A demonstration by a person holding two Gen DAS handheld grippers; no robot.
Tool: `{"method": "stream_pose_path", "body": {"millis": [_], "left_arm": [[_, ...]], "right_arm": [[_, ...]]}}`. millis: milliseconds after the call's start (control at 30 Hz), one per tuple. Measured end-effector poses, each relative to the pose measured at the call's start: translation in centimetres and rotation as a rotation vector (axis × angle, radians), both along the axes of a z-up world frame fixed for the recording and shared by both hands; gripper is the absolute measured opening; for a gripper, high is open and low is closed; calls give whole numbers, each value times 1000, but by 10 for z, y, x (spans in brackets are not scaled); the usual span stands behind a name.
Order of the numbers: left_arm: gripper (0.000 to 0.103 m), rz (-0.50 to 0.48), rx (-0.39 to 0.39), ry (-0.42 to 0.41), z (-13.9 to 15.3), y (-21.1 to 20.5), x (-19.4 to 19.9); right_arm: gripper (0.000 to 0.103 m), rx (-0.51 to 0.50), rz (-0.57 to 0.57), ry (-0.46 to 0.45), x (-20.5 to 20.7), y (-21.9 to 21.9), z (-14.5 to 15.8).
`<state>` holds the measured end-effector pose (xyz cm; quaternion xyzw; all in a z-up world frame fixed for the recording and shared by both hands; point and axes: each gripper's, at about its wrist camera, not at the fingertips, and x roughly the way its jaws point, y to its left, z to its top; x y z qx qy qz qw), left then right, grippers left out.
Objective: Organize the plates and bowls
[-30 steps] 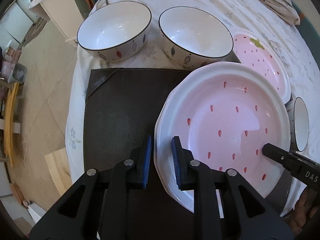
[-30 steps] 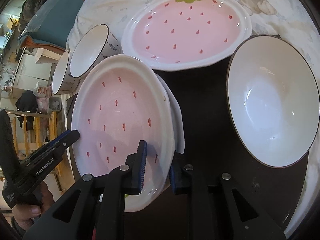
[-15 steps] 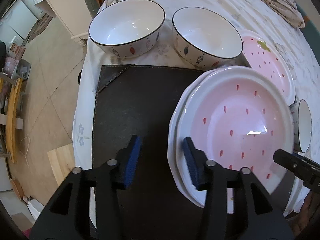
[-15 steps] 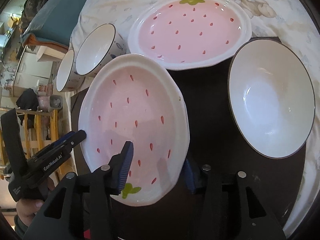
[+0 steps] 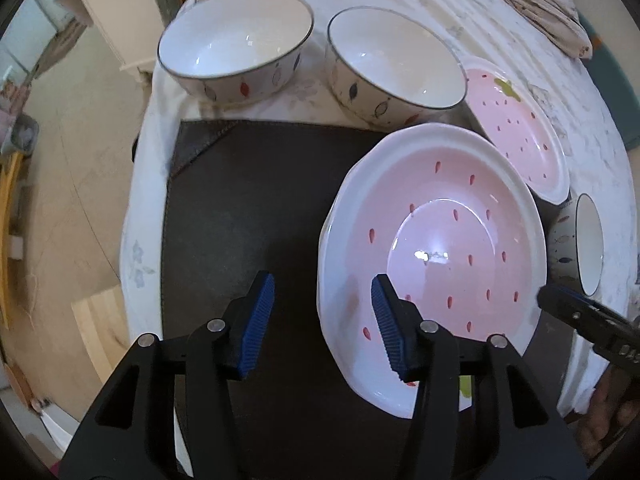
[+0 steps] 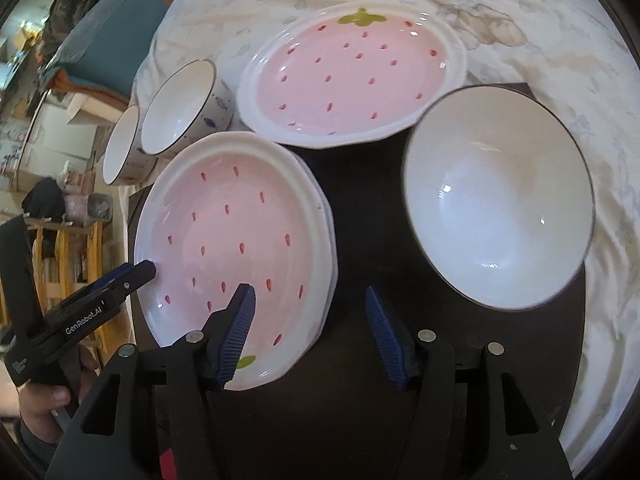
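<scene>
Both tools are spread open and gripping nothing, jaws having just been opening off the plate rim. Left tool [image 5: 322, 320] hangs over the dark mat [image 5: 248, 208] with its right-hand blue pad above the near rim of the top strawberry plate [image 5: 436, 248], the other pad over bare mat. Right tool [image 6: 308, 330] straddles the opposite edge of that same plate, one pad above the pink inside, the other over the mat.

That plate sits stacked on another plate, only a sliver of the lower rim peeking out, both on the mat. A second pink strawberry plate [image 6: 352, 76] lies just beyond on the pale floral cloth [image 6: 520, 20]. Big white bowl [image 6: 496, 196] sits on the mat right beside the stack. Two more white bowls [image 5: 236, 44] with leaf patterns stand side by side past the mat's far edge.
</scene>
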<state>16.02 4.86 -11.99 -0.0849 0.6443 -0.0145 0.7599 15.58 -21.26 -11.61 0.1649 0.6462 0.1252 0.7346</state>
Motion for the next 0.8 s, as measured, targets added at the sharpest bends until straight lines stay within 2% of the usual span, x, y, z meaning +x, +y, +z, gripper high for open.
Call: {"method": "stream_pose_path", "body": {"millis": [133,267,400,600,800], "left_arm": [[33,9,-26,21,-8,4,4],[20,-2,-85,31,-10,0,4],[20,-5,-75,26,-8,-2,1],[20,-45,-35,14,-4,-12,-9],[20,-107,-37,41,-7,-32,-27]], "right_arm": [[40,1,2,29,7,7,-14],[36,-34,4,33,12,13,-22],[25,-82,25,27,13,15,-25],[23,-90,55,30,3,13,-19],[24,-113,66,53,-24,0,-16]]}}
